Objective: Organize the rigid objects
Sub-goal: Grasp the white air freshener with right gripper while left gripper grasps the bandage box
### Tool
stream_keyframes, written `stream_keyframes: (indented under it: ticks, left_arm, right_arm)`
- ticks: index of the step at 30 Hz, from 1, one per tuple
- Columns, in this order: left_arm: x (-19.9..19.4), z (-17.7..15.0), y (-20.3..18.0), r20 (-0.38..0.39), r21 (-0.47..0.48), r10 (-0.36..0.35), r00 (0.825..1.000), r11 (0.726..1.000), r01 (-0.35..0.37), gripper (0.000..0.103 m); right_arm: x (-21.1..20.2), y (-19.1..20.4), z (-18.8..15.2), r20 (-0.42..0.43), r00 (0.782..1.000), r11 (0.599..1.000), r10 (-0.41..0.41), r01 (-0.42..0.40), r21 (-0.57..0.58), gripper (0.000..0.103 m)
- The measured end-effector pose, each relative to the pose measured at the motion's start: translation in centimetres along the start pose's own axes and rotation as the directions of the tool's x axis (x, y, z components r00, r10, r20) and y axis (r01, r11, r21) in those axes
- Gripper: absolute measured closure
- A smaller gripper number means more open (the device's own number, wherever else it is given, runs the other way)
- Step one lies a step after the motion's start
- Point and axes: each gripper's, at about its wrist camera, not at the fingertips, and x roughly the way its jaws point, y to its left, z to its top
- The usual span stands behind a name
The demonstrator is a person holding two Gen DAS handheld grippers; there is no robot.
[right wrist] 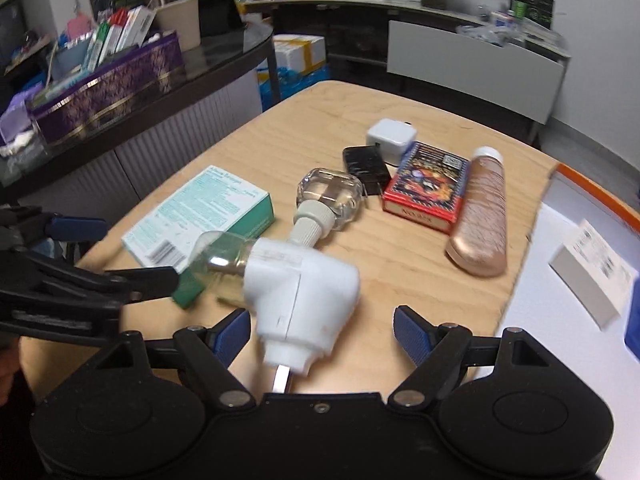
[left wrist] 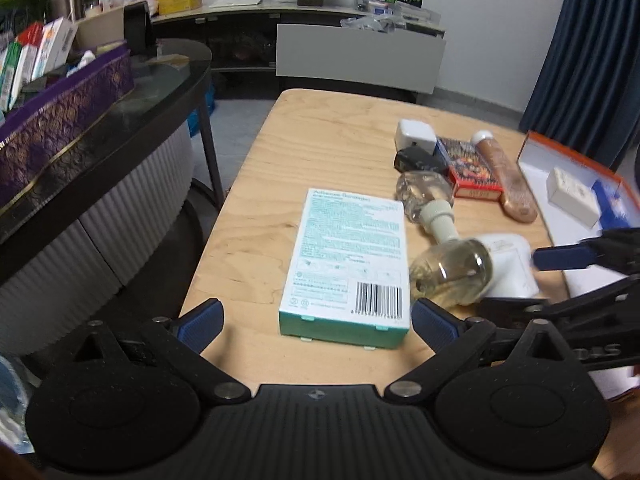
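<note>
Two hand-held grippers hover over a light wooden counter (left wrist: 320, 152) scattered with small household items. The left gripper (left wrist: 316, 322) has its blue-padded jaws spread wide apart, and a teal and white box of adhesive bandages (left wrist: 346, 264) lies flat on the counter between and just ahead of them, barcode end nearest the camera, with neither pad touching it. The right gripper (right wrist: 320, 330) also has its jaws wide apart; between them lies a white plug-in air freshener (right wrist: 304, 292) on its side, metal prong toward the camera, its clear bulb of pale liquid pointing toward the bandage box and lying against that box's near corner. The left pad sits close beside the white body; whether it touches cannot be told, and the right pad stands clear of it. Just beyond lies a clear refill bottle (right wrist: 330, 196) with a cream screw neck, its neck close against the freshener. Farther back are a black adapter (right wrist: 366, 168), a white charger cube (right wrist: 390, 138), a red pack of playing cards (right wrist: 428, 186) and a copper-coloured tube (right wrist: 482, 216) with a white cap, laid side by side. At the right edge an orange-rimmed white tray (right wrist: 560, 236) holds a small white box (right wrist: 592, 270). To the left stands a dark glass-topped cabinet (left wrist: 160, 92) bearing a purple patterned box (left wrist: 64, 120).
</note>
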Motion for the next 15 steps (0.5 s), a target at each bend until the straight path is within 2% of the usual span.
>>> stream_keyframes:
  ticks: [5,7,9,11,15]
  left_arm:
    - [0.7,0.8,-0.2,0.009,0.041,-0.022,1.0,0.999,0.021,0.0]
    - [1.2,1.2,-0.3,0.012,0.045,-0.028,1.0,0.999,0.027,0.0]
    - [1.9,1.5,-0.5,0.005,0.052,-0.029,1.0,0.998,0.029,0.0]
    - [2.6,1.6,-0.9,-0.005,0.071,-0.033,0.999,0.997,0.033,0.0]
    - [3.8,1.7,-1.9,-0.004,0.124,-0.023,1.0,0.992,0.024,0.0]
  right_arm:
    - [2.2,0.3,0.9,-0.034,0.999,1.0,0.017,-0.018,-0.018,0.01]
    - [2.3,-0.2,1.0,-0.038,0.999,1.0,0.016,-0.016,0.02,0.013]
    - [2.0,-0.8,1.1,-0.032,0.999,0.998,0.006,-0.004,0.057,0.024]
    - [1.7,-1.4,0.7,-0.033,0.999,0.996,-0.038,0.04,0.084,0.024]
    - [0.9,-2.9,-0.3,-0.026,0.998,0.983,-0.061,0.065,0.17,0.024]
